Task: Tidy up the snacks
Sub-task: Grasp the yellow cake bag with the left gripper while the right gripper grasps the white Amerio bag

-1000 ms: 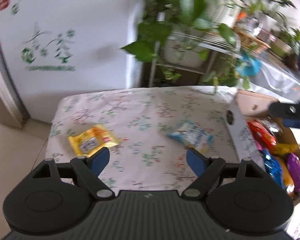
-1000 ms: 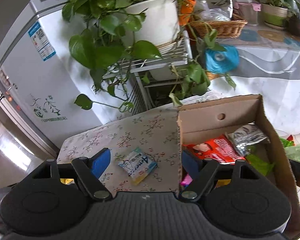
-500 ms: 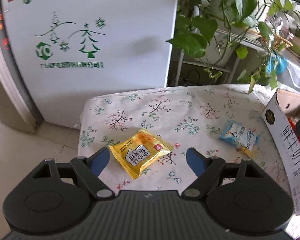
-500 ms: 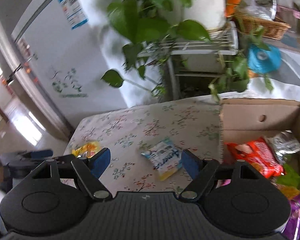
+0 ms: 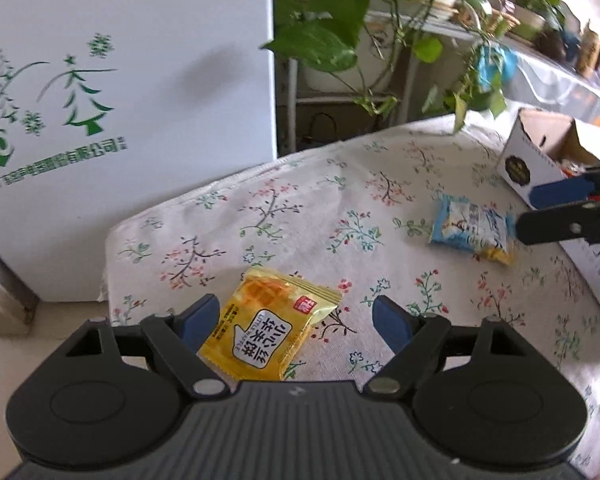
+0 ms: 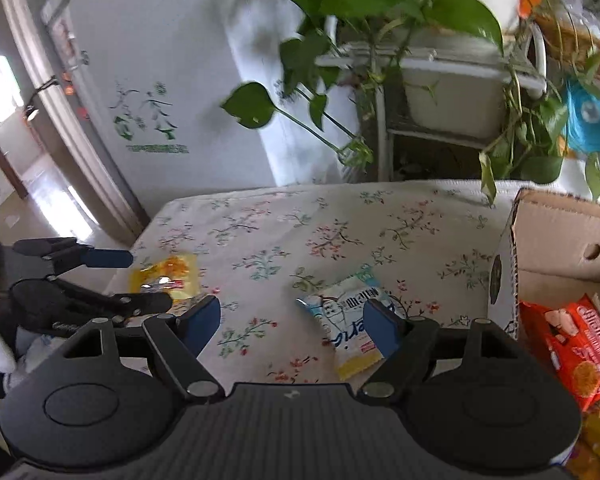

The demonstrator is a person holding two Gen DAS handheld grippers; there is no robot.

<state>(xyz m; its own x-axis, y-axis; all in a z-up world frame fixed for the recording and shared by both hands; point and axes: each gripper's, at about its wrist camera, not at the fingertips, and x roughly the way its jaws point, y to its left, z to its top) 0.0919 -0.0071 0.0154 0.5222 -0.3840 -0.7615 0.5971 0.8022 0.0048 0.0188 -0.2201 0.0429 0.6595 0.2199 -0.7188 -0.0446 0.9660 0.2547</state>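
Note:
A yellow snack packet (image 5: 270,320) lies flat on the flowered tablecloth (image 5: 320,208), between the spread fingers of my left gripper (image 5: 296,318), which is open and hovers over it without touching. A blue-and-white snack packet (image 6: 350,320) lies further right, near the cardboard box (image 6: 560,236). My right gripper (image 6: 292,322) is open above the cloth, its right finger over that packet's edge. The left wrist view also shows the blue packet (image 5: 470,230) with the right gripper's fingers (image 5: 560,192) beside it. The yellow packet (image 6: 168,274) shows in the right wrist view by the left gripper (image 6: 116,276).
The cardboard box (image 5: 540,156) at the table's right end holds several snack bags, an orange-red one (image 6: 572,344) on top. A white fridge (image 5: 120,80) stands behind the table's left end, and a plant stand with trailing leaves (image 6: 420,60) behind the middle.
Both grippers have come down and swung left over the table. The yellow packet now lies between the left gripper's fingers, and the blue packet sits by the right gripper's right finger.

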